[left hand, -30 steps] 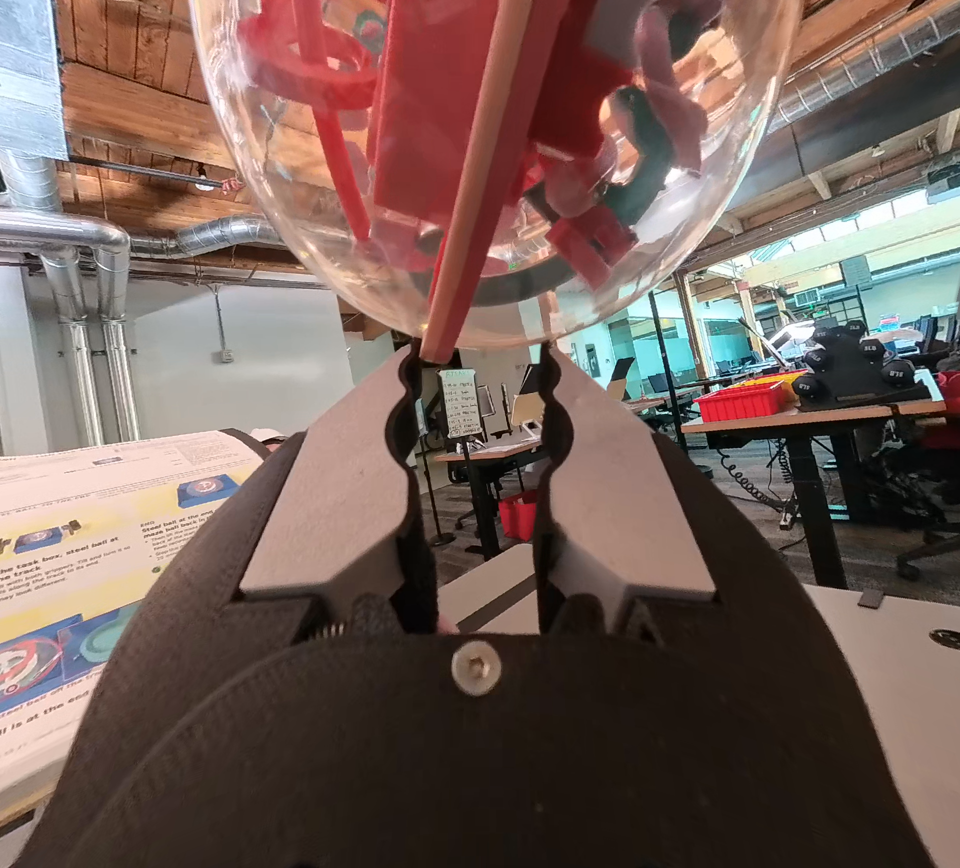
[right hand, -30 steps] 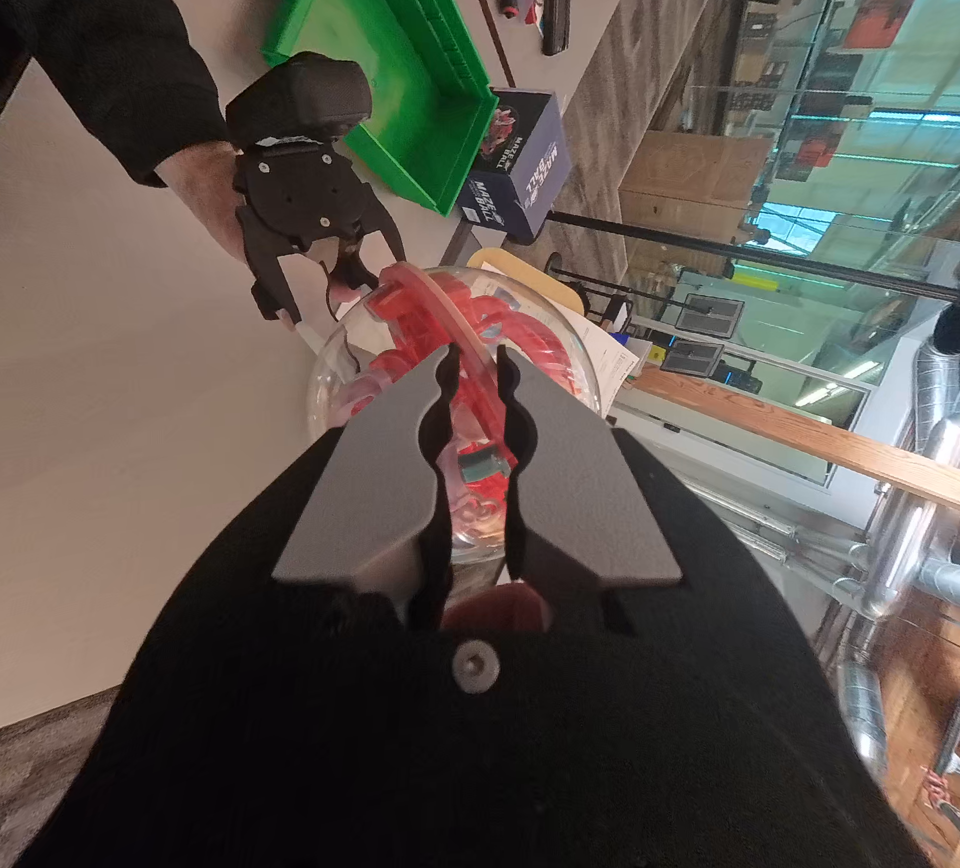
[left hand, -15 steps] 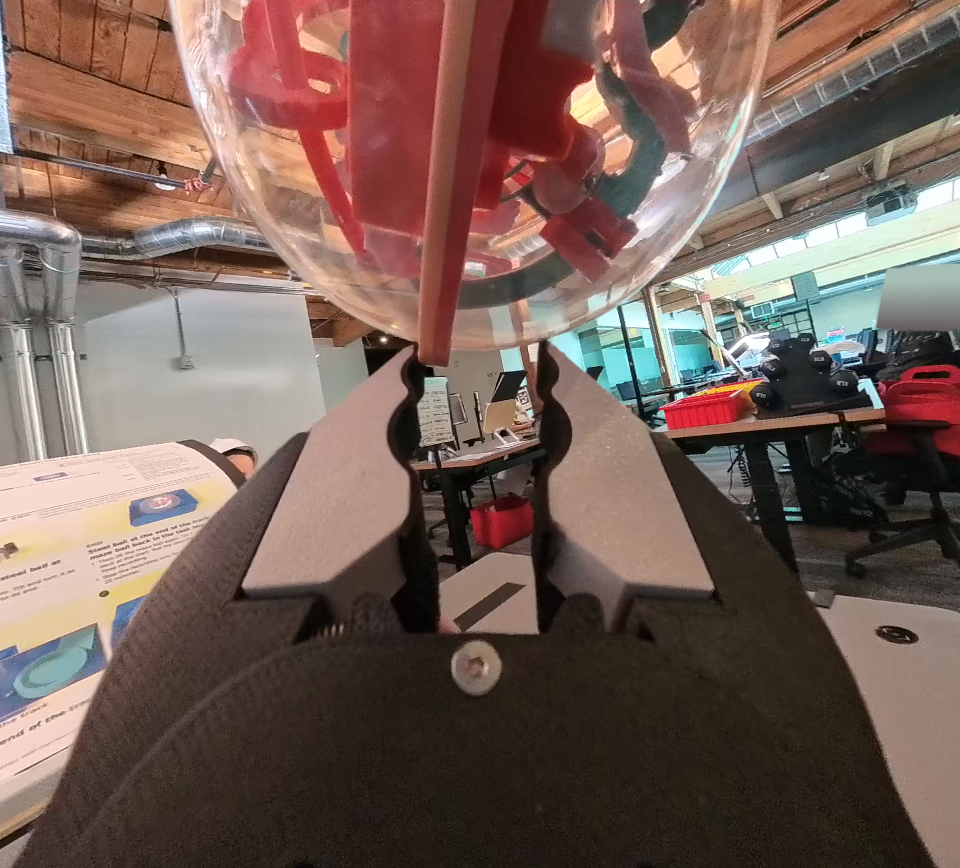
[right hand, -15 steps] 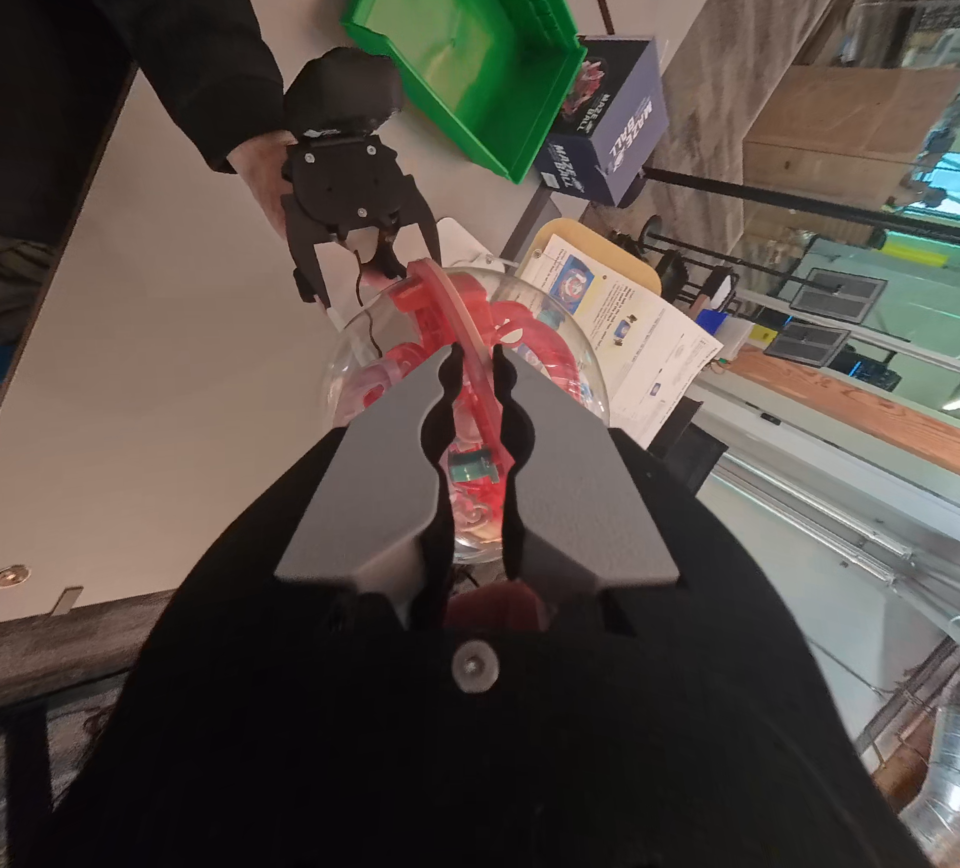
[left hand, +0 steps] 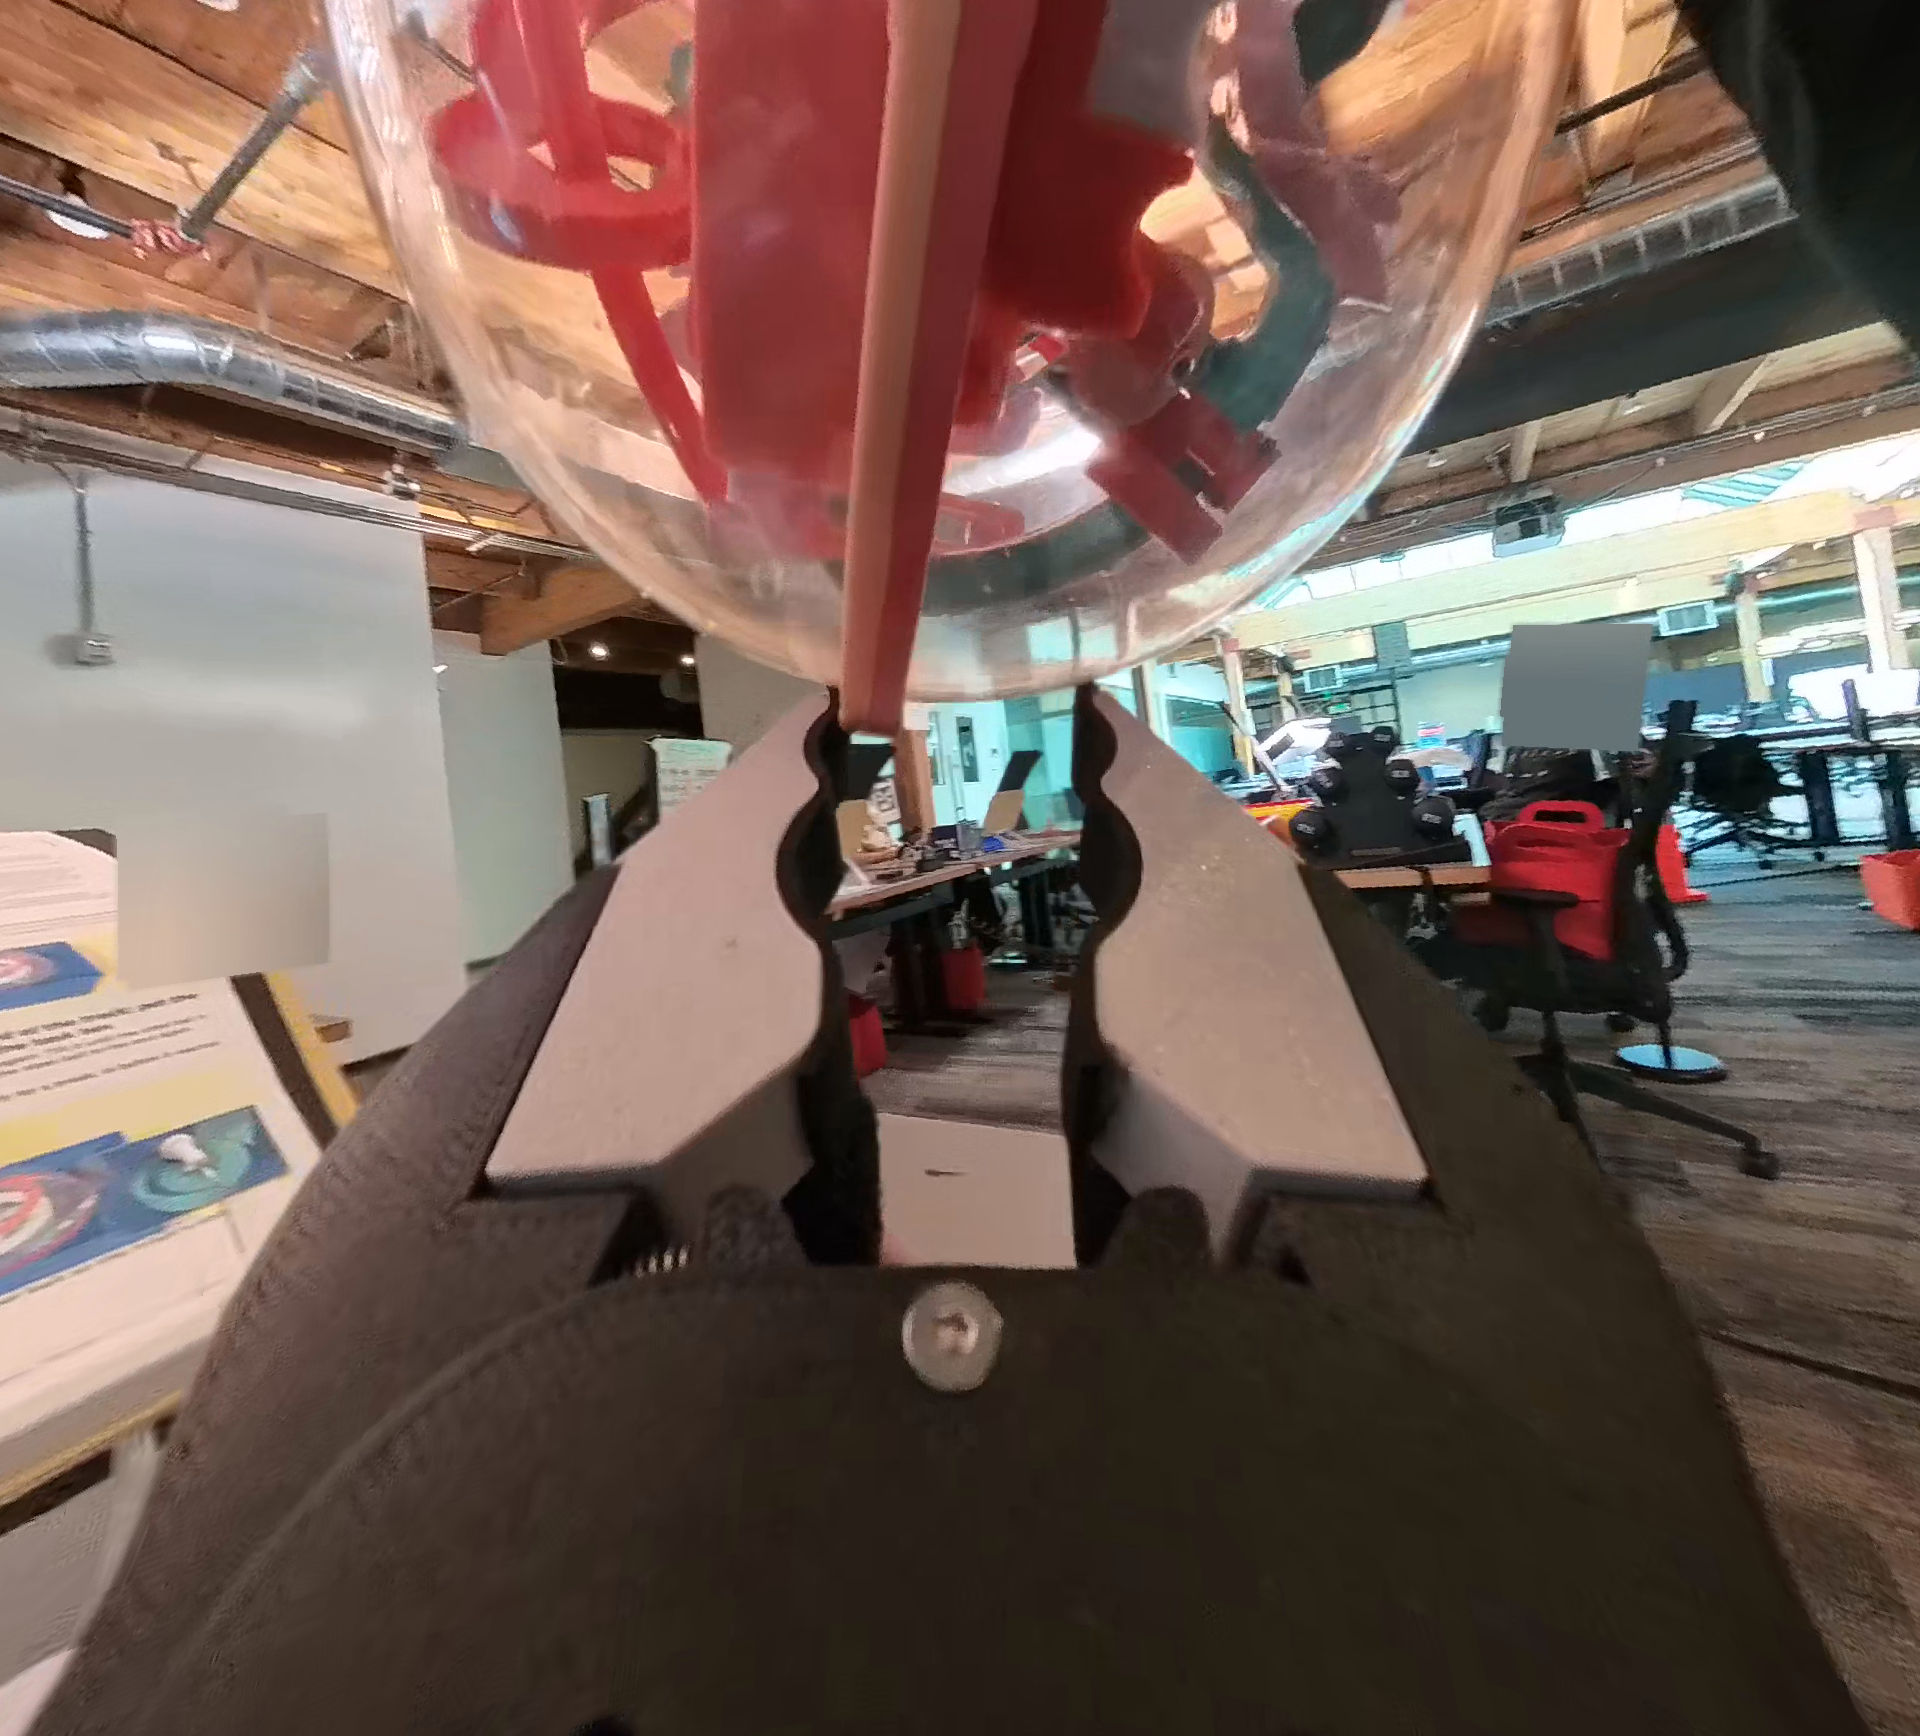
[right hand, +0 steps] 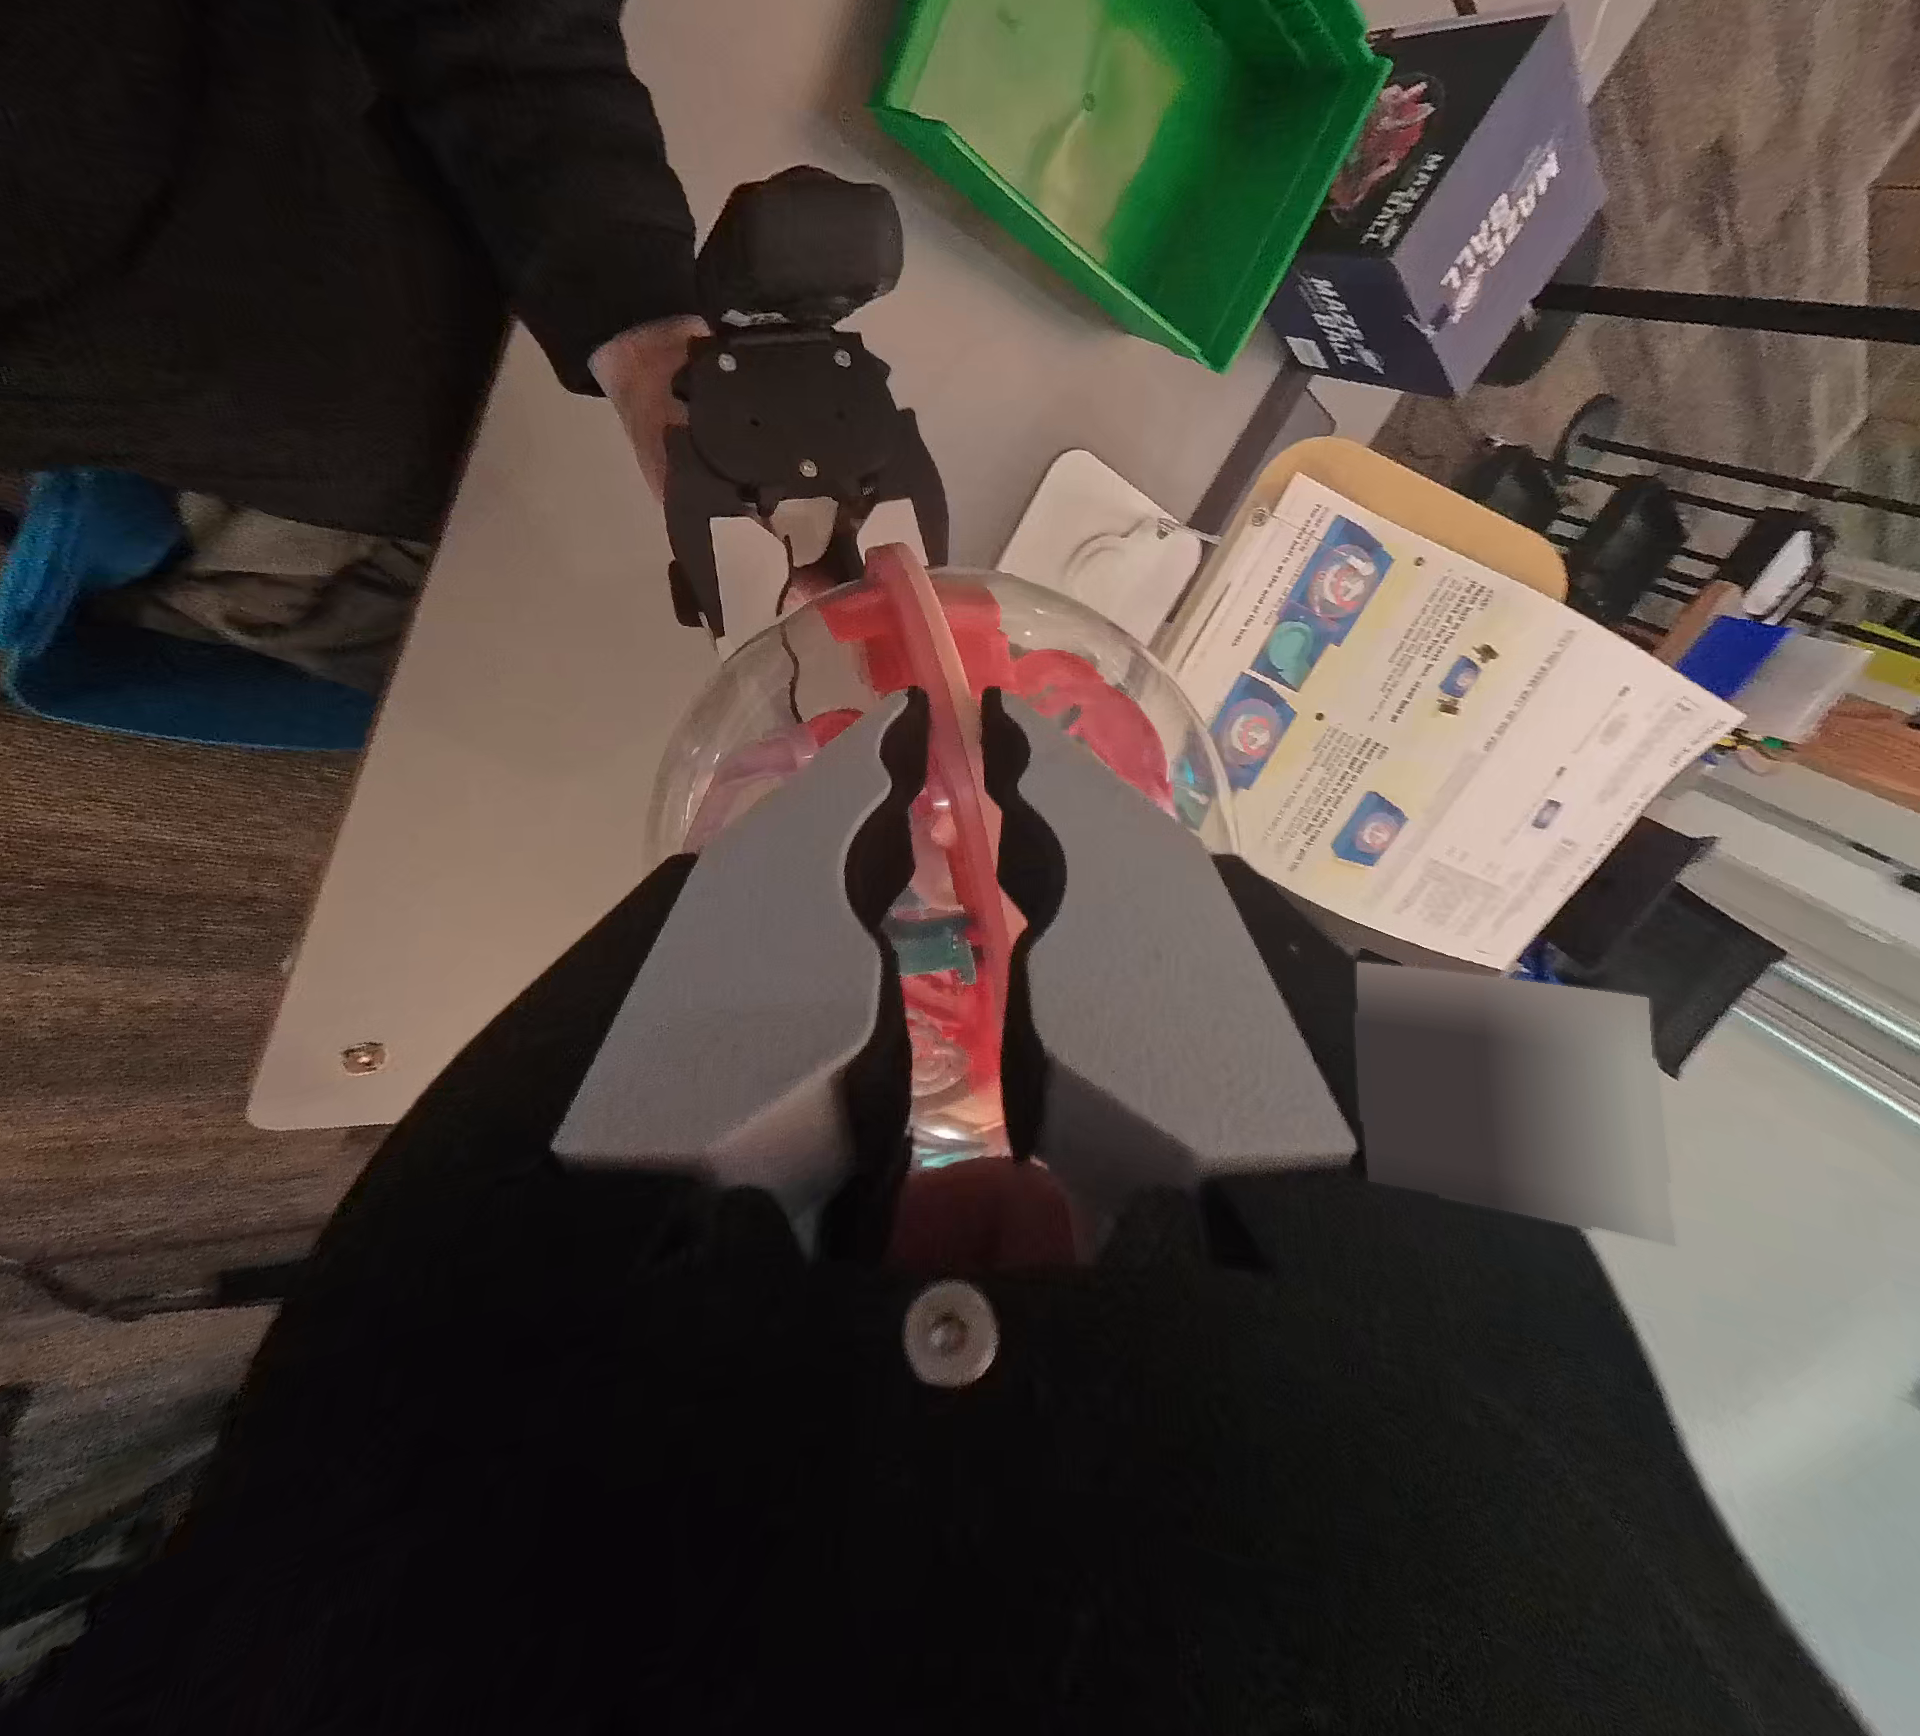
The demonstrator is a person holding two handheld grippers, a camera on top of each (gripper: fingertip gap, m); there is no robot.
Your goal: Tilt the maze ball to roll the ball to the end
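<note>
In the left wrist view, the maze ball (left hand: 935,232) is hanging just above the tips of the left gripper (left hand: 956,720). It is a clear sphere with red tracks inside and a red rim (left hand: 894,543) running around it. The two fingers are standing apart with a wide gap between them. The rim's lower end is reaching down to the tip of the left-side finger (left hand: 800,741), and the sphere seems to rest on both tips. The pads are not pressing on anything, so this gripper is released and is only supporting the ball from below. A printed sheet (left hand: 125,1115) is lying to the left of the gripper.

In the right wrist view, the right gripper (right hand: 945,710) is clamping the red rim (right hand: 956,751), which is passing between its two fingers and nearly filling the narrow gap. The sphere (right hand: 748,751) is lying just ahead of the tips. Beyond it, the left gripper (right hand: 800,564) is touching the far side of the ball, held by a hand (right hand: 644,377). Farther ahead there are a green bin (right hand: 1247,252) and a dark blue box (right hand: 1475,211), and the sheet (right hand: 1455,803) is to the right.

About progress: the maze ball is already lifted off the table (right hand: 499,751) and is held tilted. I cannot find the small rolling ball in either view, so how far it is along the track cannot be told. I judge that the tilting is under way and the end is not yet shown as reached.
</note>
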